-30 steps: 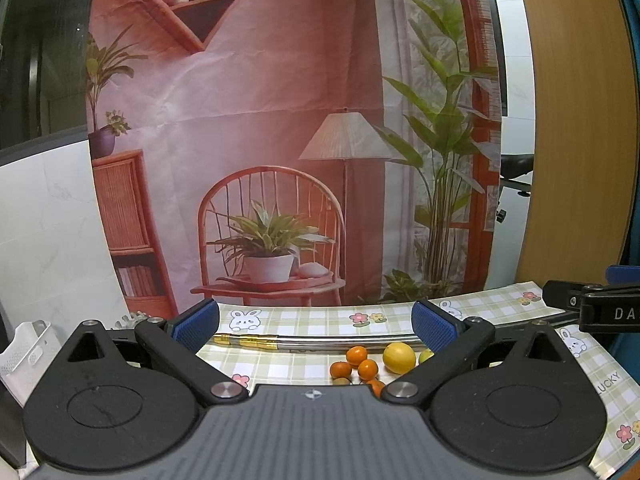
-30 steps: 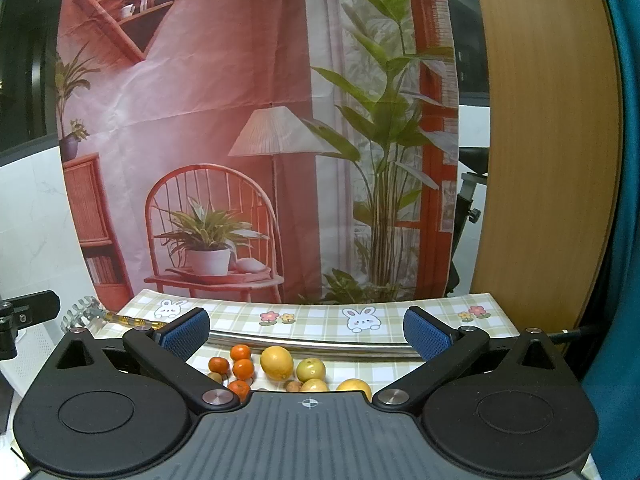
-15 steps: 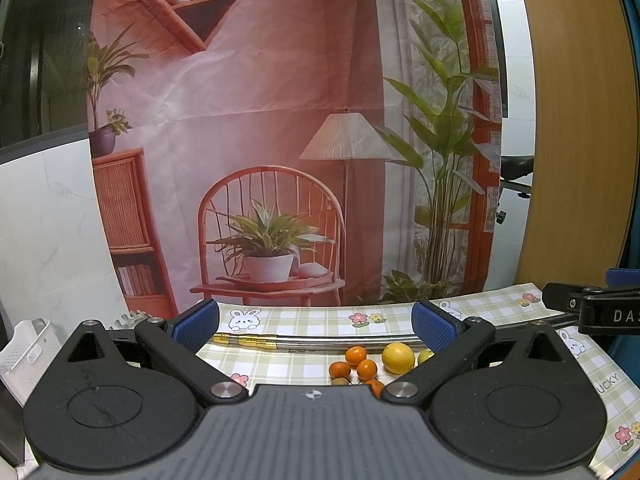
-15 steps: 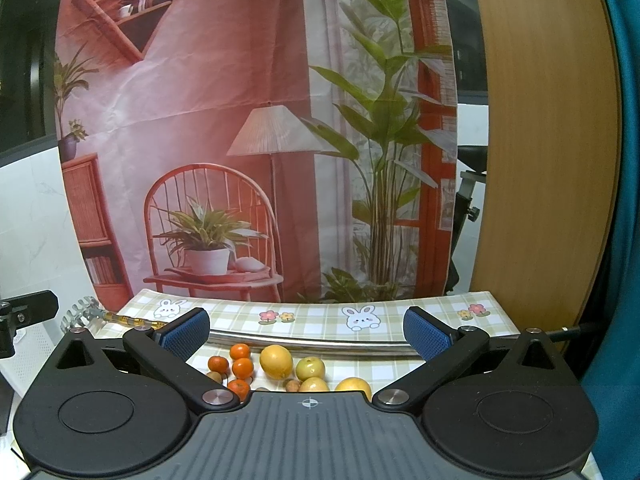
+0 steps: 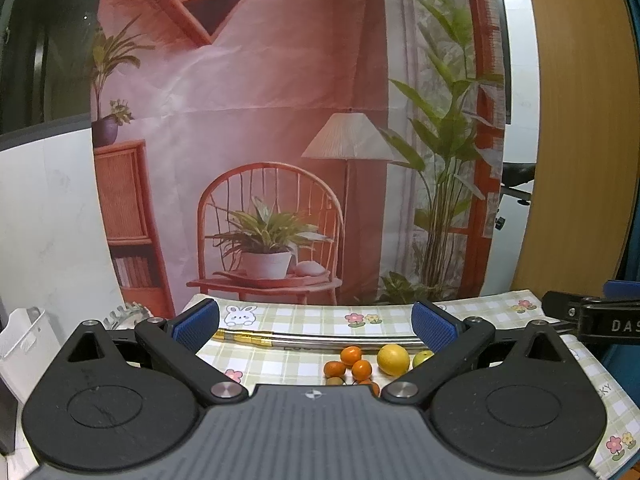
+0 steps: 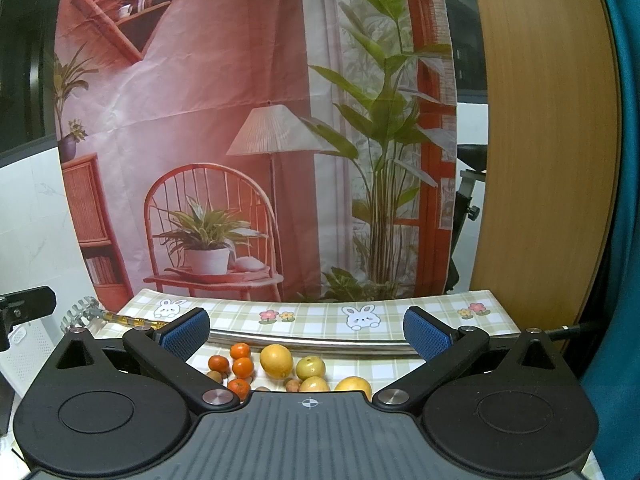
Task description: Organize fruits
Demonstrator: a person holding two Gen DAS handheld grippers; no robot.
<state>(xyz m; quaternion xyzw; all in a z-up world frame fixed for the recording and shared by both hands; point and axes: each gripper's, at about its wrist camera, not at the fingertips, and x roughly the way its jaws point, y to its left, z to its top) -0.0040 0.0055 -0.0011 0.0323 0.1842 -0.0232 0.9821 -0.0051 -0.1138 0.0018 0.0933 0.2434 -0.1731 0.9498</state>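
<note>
Currently at start of sort; nothing gripped. Left hand-held gripper point(image 5: 315, 322) spread wide, empty. Right hand-held gripper point(image 6: 306, 329) likewise wide, empty. Both held level above near edge of counter point(image 6: 440, 312), looking toward far edge.

Fruit cluster loose on checked cloth, just ahead of and below both sets of fingers, partly hidden by gripper bodies. Right view: small tangerines point(image 6: 242, 367) left of centre, large yellow citrus point(image 6: 276, 360) near centre line, greenish-yellow fruit point(image 6: 310, 367) just beside it, small brown nuts or similar point(image 6: 292, 385) low in view, too small to identify. Left view: same cluster sits right of centre, yellow citrus point(image 5: 393, 359) close by right finger. Judged: right gripper better aligned and nearer; needs downward tilt and short forward reach. Fruit round, no long axis to match.

Long metal rod with gold collar point(image 6: 304, 342) lies crosswise just behind fruit, parallel to far edge; could foul fingers on overshoot.

White slotted basket point(image 5: 24, 340) off left edge of counter, likely a destination. Printed backdrop point(image 6: 224, 140) hangs behind far edge; wood panel to right.
</note>
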